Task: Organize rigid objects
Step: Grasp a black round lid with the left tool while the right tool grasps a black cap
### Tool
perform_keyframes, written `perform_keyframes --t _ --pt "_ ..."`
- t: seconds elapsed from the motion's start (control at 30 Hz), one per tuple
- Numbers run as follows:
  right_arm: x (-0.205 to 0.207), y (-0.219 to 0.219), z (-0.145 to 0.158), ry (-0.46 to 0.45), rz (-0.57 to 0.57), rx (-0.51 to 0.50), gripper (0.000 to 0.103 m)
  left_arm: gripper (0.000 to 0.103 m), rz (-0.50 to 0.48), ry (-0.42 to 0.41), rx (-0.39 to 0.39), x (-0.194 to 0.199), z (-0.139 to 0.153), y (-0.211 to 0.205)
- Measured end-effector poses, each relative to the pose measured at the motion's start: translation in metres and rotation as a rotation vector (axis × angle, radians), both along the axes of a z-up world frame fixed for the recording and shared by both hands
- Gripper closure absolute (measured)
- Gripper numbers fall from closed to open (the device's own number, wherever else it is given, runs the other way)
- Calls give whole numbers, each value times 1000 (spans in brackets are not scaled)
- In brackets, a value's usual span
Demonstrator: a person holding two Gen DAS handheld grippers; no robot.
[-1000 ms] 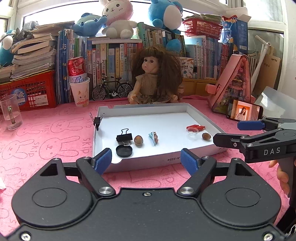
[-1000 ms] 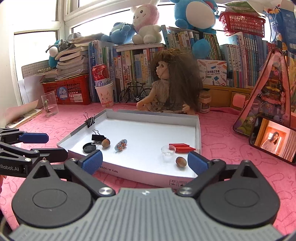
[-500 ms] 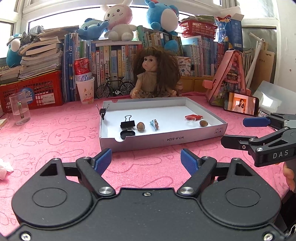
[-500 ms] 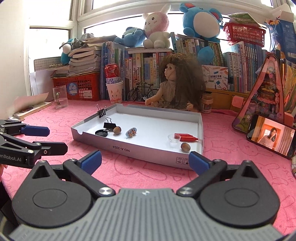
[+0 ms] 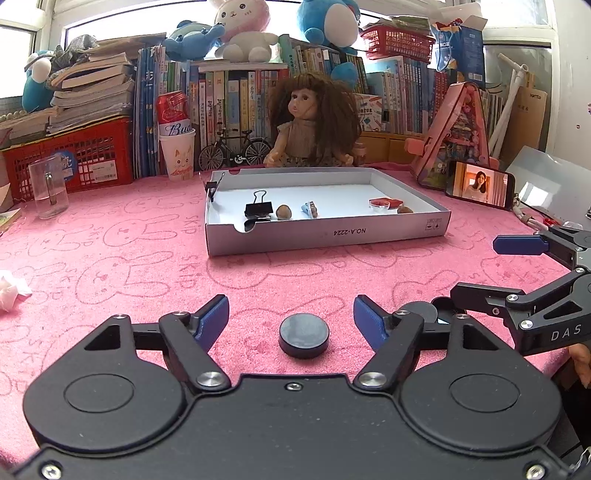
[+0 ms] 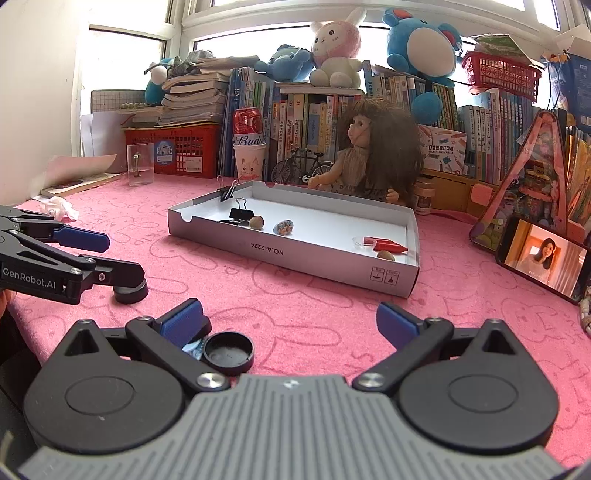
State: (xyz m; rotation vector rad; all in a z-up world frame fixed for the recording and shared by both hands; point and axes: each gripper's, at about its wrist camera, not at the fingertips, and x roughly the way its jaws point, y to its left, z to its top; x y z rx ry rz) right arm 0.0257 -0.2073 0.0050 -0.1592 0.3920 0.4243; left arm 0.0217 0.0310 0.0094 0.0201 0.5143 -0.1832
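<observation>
Pink cloth [image 5: 110,240], tray [image 5: 325,234] holding binder clip [image 5: 258,208], nuts

A home, most likely a child's room or study corner, is showing here. A worktop [image 5: 110,258] is wearing a pink cloth printed with rabbits. At twelve o'clock a curly-haired doll [image 5: 314,122] is sitting before a long row of books [image 5: 229,107], with plush toys [image 5: 240,29] perching on top under a bright window [image 6: 258,22]. At ten o'clock a red basket [image 5: 74,155] is carrying stacked books, and a drink can is standing in a paper cup [image 5: 177,155] beside it. At two o'clock a phone [image 5: 480,184] is playing a video, leaning by a pink triangular toy house [image 5: 454,136].
</observation>
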Motion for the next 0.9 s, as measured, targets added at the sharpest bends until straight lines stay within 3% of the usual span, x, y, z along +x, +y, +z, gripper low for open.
perform_keyframes --t 0.4,0.9 --pt "-11 -7 -14 70 19 21 10 44 20 34 4 -6 -14 2" --pt "-7 6 -19 86 22 10 23 56 17 25 39 -8 -19 -6"
